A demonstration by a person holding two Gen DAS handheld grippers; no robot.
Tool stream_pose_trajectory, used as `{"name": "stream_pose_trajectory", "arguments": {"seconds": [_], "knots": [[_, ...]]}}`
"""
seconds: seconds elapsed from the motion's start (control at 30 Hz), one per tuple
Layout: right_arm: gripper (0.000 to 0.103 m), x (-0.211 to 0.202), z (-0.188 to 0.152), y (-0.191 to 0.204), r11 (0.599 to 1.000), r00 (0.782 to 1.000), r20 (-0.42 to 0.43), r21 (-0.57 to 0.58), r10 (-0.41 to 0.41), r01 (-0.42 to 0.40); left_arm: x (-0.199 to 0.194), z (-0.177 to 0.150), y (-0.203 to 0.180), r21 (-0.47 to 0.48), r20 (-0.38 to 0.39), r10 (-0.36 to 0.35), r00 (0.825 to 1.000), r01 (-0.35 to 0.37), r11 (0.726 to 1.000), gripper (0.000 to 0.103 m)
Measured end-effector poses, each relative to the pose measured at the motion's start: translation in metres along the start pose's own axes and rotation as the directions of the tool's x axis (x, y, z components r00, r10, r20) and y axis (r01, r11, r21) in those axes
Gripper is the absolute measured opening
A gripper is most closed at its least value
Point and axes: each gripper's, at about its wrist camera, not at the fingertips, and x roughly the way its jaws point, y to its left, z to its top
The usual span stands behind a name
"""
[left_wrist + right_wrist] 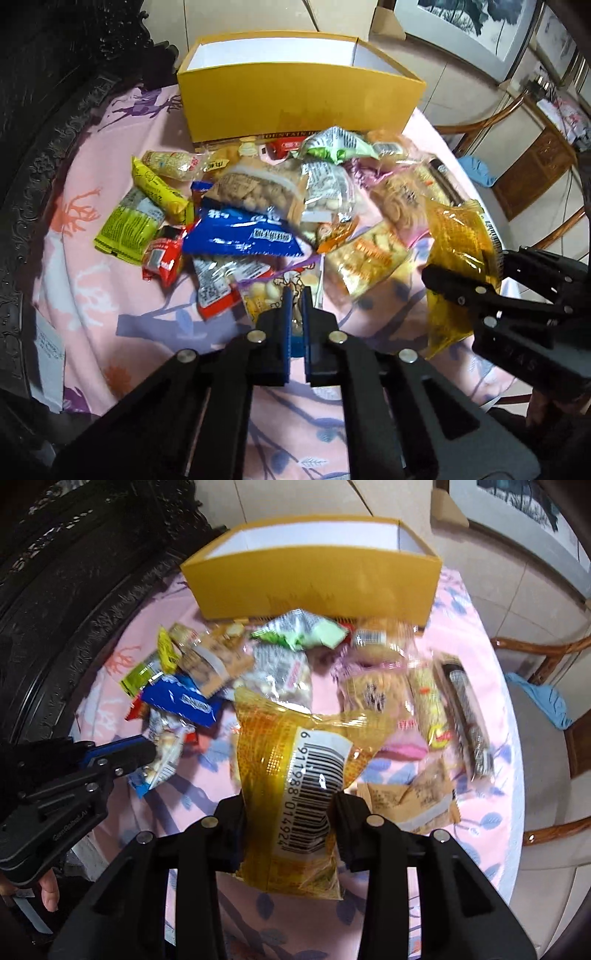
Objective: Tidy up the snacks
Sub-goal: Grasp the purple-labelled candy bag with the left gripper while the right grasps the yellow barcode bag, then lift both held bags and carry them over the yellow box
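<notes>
An open yellow box (295, 99) (314, 587) stands at the far side of the table, its white inside showing nothing in it. In front of it lies a pile of snack packets (258, 206) (280, 664). My left gripper (295, 295) (147, 751) is shut on a clear packet of pale sweets (266, 295) (166, 749), lifted at the pile's near edge. My right gripper (290, 801) (476, 269) is shut on a golden-yellow packet (295, 760) (458, 251) with a barcode, held above the cloth to the right of the pile.
A pink floral cloth (92, 266) covers the round table. Dark carved wooden furniture (48, 129) runs along the left. A wooden chair (546, 746) with a blue cloth stands at the right, beyond the table's edge. A person's hand (48, 890) grips the left tool.
</notes>
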Motion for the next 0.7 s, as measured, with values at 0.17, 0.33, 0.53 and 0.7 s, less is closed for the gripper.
{"name": "stream_pose_trajectory", "arguments": {"seconds": [0.17,0.33,0.53,0.7], "knots": [[0.039,-0.01,0.005,-0.003,1.0,1.0,0.018,-0.013,-0.016,0.016,0.019,0.001,0.005,-0.032,-0.087,-0.028,0.996,0.025,0.999,0.003],[0.039,-0.007,0.005,-0.01,1.0,1.0,0.007,0.021,-0.022,0.022,0.051,-0.011,0.004,-0.037,-0.207,-0.061,0.976,0.055,0.998,0.002],[0.039,-0.004,0.004,-0.013,0.999,1.0,0.004,0.035,-0.018,0.018,0.063,-0.016,-0.013,0.055,-0.233,-0.003,0.973,0.016,0.998,0.006],[0.039,-0.003,0.005,-0.011,0.999,1.0,0.001,0.031,-0.012,0.012,0.066,-0.018,-0.022,0.083,-0.223,0.032,0.974,-0.014,0.996,0.006]]}}
